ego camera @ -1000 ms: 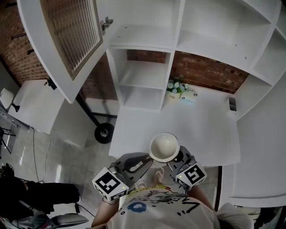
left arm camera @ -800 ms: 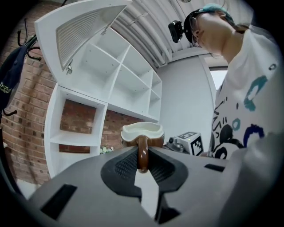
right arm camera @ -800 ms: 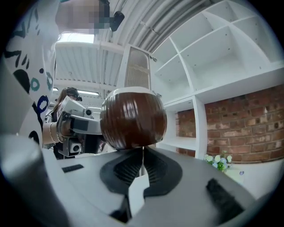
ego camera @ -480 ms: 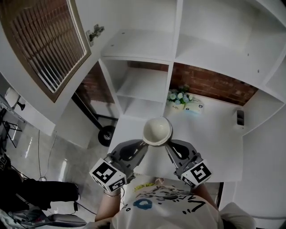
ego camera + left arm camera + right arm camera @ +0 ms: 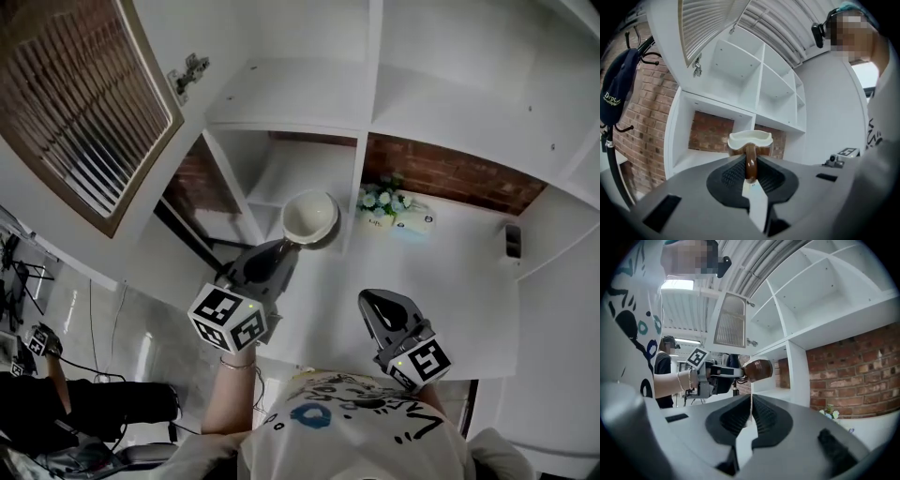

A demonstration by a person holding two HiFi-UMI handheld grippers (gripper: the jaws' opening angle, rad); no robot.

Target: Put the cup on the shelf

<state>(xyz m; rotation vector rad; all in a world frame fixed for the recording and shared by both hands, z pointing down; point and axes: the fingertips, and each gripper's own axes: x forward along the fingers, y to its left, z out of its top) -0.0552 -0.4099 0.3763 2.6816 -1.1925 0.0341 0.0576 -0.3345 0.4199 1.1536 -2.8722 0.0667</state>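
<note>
A cup (image 5: pixel 309 216), brown outside and cream inside, is held in the air in front of the white shelf unit (image 5: pixel 281 94), level with its lower left cubby. My left gripper (image 5: pixel 286 246) is shut on the cup's brown handle (image 5: pixel 750 161), with the cup (image 5: pixel 750 140) upright beyond the jaw tips. My right gripper (image 5: pixel 375 302) is lower and to the right, over the desk, with its jaws together and nothing in them. In the right gripper view (image 5: pixel 751 416) the cup (image 5: pixel 758 370) and left gripper (image 5: pixel 724 372) appear ahead, clear of the right jaws.
A louvred cabinet door (image 5: pixel 84 112) hangs open at upper left. On the white desk (image 5: pixel 450 291) stand a small flower pot (image 5: pixel 378 203), a tissue box (image 5: pixel 415 222) and a small dark device (image 5: pixel 512 240). A dark cap (image 5: pixel 618 84) hangs on a coat rack beside the brick wall.
The left gripper has carried the cup up and to the left toward the shelf. The right gripper, which was at the cup's side, has come away from it and stays low.
</note>
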